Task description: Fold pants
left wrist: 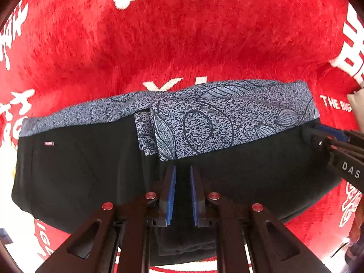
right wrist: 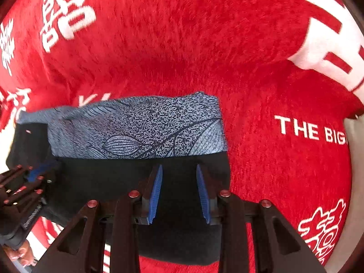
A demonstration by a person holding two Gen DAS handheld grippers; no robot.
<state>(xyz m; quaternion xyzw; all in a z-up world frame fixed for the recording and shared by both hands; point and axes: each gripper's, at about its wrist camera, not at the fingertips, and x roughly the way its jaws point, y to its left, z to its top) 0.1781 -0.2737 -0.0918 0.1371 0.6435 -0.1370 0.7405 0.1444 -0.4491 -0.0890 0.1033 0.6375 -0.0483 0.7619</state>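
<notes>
The pants lie folded on the red rug: a black part near me and a blue-grey leaf-print part behind it. They also show in the right wrist view. My left gripper hovers over the black fabric near the print's lower edge, jaws slightly apart, nothing between them. My right gripper is open over the black fabric near the pants' right end; it also shows at the right edge of the left wrist view.
A red plush rug with white lettering lies under everything. A pale object sits at the rug's right edge. The left tool's body shows at the left in the right wrist view.
</notes>
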